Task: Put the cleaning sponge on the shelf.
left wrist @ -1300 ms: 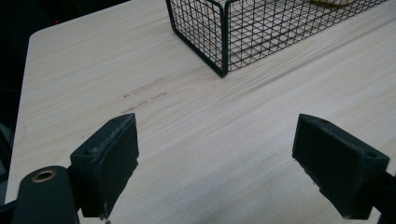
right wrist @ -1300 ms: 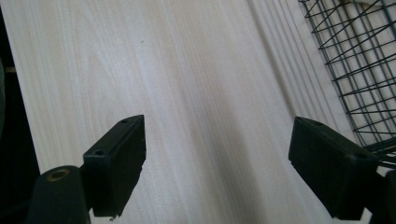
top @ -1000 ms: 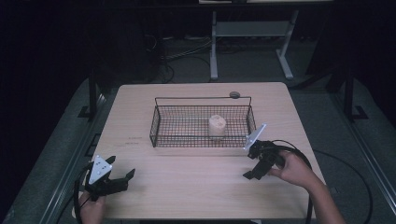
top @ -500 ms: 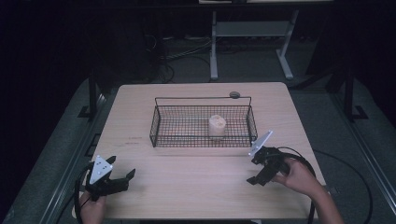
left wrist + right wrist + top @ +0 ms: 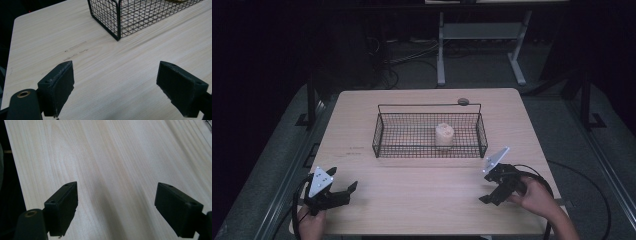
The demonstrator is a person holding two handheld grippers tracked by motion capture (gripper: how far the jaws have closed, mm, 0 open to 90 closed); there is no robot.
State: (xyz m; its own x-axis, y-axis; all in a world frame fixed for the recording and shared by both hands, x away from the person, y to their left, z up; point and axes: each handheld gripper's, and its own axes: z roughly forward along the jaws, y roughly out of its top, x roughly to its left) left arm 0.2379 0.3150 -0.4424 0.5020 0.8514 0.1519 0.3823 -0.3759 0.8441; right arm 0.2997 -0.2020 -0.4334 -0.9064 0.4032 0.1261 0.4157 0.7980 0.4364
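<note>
Right claw (image 5: pixel 493 191) had drawn back toward 5 o'clock of the bench (image 5: pixel 422 200), empty and wide like the left claw (image 5: pixel 343 192); pale cylinder (image 5: pixel 444 135) sat in the wire basket (image 5: pixel 381 135), so the placing looked done, next probably rest.

A black wire basket (image 5: pixel 430 131) stands near the middle of the pale wooden table (image 5: pixel 427 205), with a small cream-coloured cylinder (image 5: pixel 444 135) upright inside it toward its right half, and a small dark round thing (image 5: pixel 463 101) (too small to identify) lies on the table just behind the basket's rear rim. The left gripper (image 5: pixel 343 192) rests near the table's front left corner with jaws apart, a hand (image 5: pixel 309 225) behind it. The right gripper (image 5: pixel 488 190) sits near the front right, held by a hand (image 5: pixel 537 197), jaws spread.
</note>
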